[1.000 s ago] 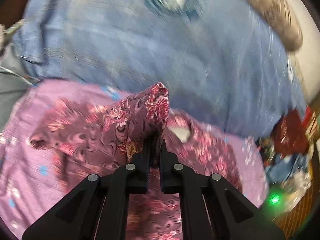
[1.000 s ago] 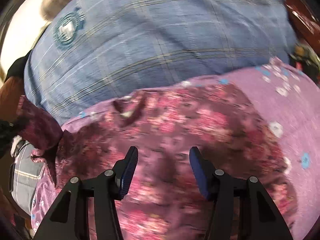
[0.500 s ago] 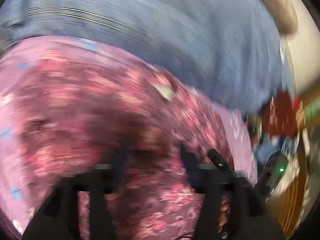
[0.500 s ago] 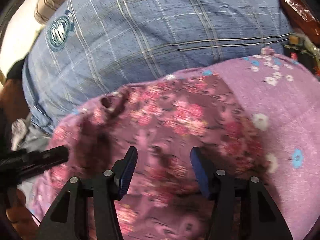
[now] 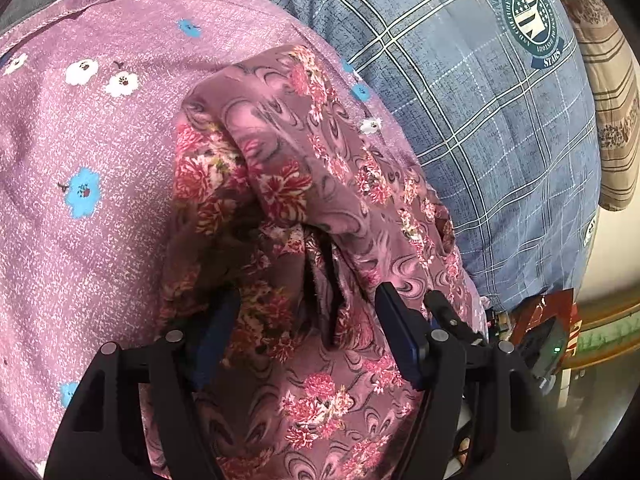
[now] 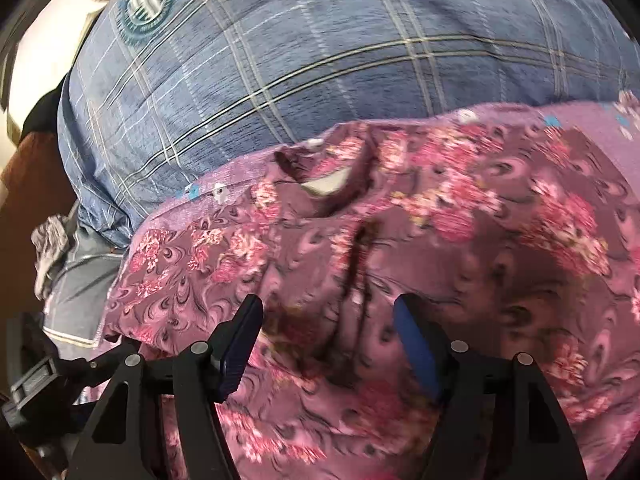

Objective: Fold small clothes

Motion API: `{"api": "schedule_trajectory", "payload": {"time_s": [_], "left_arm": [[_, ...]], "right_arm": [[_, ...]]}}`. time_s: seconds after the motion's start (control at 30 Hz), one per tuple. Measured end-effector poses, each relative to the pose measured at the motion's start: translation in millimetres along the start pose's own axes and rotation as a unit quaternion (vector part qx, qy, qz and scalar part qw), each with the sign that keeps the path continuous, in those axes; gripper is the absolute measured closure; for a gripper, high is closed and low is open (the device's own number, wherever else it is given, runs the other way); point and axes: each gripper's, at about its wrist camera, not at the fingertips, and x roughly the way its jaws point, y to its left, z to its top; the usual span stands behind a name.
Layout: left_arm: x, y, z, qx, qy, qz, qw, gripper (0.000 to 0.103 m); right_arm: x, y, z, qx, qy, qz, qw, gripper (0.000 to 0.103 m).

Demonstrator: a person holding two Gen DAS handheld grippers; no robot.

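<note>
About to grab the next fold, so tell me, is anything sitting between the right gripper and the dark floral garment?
Nothing visible. The right gripper hangs directly over the dark floral garment, jaws closing around a raised crease with no other item between. The left gripper is open over the same cloth.

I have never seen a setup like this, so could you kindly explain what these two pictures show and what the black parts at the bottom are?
No robot here: a person holds a handheld gripper in each hand, each with a camera looking along its two black fingers. One picture comes from the left gripper, the other from the right gripper. Both hover over a dark floral garment, which lies on a lighter purple flowered cloth beside a blue checked pillow. The left fingers stand apart, gripping nothing; the right ones are closing over a fold of the garment, not yet pinching it.
</note>
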Motion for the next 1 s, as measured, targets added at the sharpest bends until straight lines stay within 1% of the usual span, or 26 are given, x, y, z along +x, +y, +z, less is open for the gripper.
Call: {"api": "schedule_trajectory", "payload": {"time_s": [0.07,0.1,0.17,0.23,0.33,0.4,0.43,0.5,0.53,0.57,0.6,0.63,0.67,0.73,0.77,0.8,0.83,0.9,0.93,1.0], "left_arm": [[5.4,0.5,0.1,-0.006,0.001,-0.005,1.0,0.034],[6.8,1.9,3.0,-0.009,0.002,-0.008,0.9999,0.034],[4.5,3.8,4.6,-0.011,0.002,-0.011,0.9999,0.033],[1.9,4.9,2.8,-0.007,0.001,-0.007,1.0,0.033],[2.7,1.2,0.1,0.0,-0.006,0.003,1.0,0.033],[5.0,-2.5,-1.1,0.004,-0.012,0.009,0.9999,0.033],[6.0,-4.1,-1.7,0.006,-0.015,0.011,0.9998,0.034],[7.5,-8.5,-2.8,0.013,-0.024,0.022,0.9994,0.05],[7.9,-11.2,-2.7,0.018,-0.029,0.027,0.999,0.079],[7.4,-12.2,-2.5,0.023,-0.027,0.027,0.999,0.095],[5.7,-11.6,-2.5,0.019,-0.026,0.021,0.9993,0.095],[0.8,-10.6,-3.2,0.011,-0.033,0.013,0.9993,0.095],[-3.3,-8.9,-3.5,0.01,-0.037,0.014,0.9992,0.095],[-6.5,-8.7,-5.5,0.013,-0.032,0.01,0.9994,0.095],[-5.1,-8.8,-7.2,0.012,-0.022,0.007,0.9997,0.095],[-2.5,-9.0,-8.5,0.013,-0.015,0.009,0.9998,0.095],[0.6,-9.5,-10.1,0.016,-0.009,0.012,0.9998,0.094],[5.7,-9.1,-12.2,0.016,0.002,0.017,0.9997,0.094],[7.6,-8.6,-12.0,0.014,0.005,0.013,0.9998,0.089],[7.7,-7.0,-11.1,0.012,0.007,0.006,0.9999,0.077]], "right_arm": [[0.6,11.0,0.0,-0.032,0.008,0.01,0.999,0.095],[-1.9,13.6,0.7,-0.041,0.007,0.005,0.999,0.096],[-18.9,10.6,4.2,-0.045,-0.02,0.016,0.999,0.097],[-43.0,-3.6,10.1,-0.034,-0.051,0.013,0.998,0.097],[-76.5,-45.2,20.6,0.018,-0.088,-0.001,0.996,0.097],[-89.3,-77.2,25.3,0.052,-0.098,-0.026,0.993,0.097],[-91.7,-91.2,26.2,0.068,-0.095,-0.039,0.992,0.097],[-90.3,-111.2,25.1,0.084,-0.076,-0.052,0.992,0.097],[-88.8,-115.0,23.8,0.081,-0.069,-0.061,0.992,0.097],[-89.0,-114.8,23.4,0.074,-0.068,-0.066,0.993,0.097],[-91.4,-113.4,23.5,0.068,-0.072,-0.066,0.993,0.097],[-97.9,-111.4,24.3,0.07,-0.085,-0.056,0.992,0.097],[-107.0,-111.2,25.8,0.079,-0.102,-0.038,0.991,0.097],[-123.0,-113.2,27.2,0.091,-0.13,-0.019,0.987,0.097],[-127.8,-117.3,27.3,0.098,-0.136,-0.019,0.986,0.097],[-127.9,-122.4,28.3,0.104,-0.133,-0.023,0.985,0.097],[-125.1,-129.0,26.7,0.108,-0.12,-0.031,0.986,0.097],[-109.6,-139.5,21.3,0.106,-0.076,-0.058,0.99,0.096],[-101.7,-143.0,15.4,0.111,-0.057,-0.059,0.99,0.096],[-99.5,-150.2,6.4,0.134,-0.049,-0.04,0.989,0.087]]}}
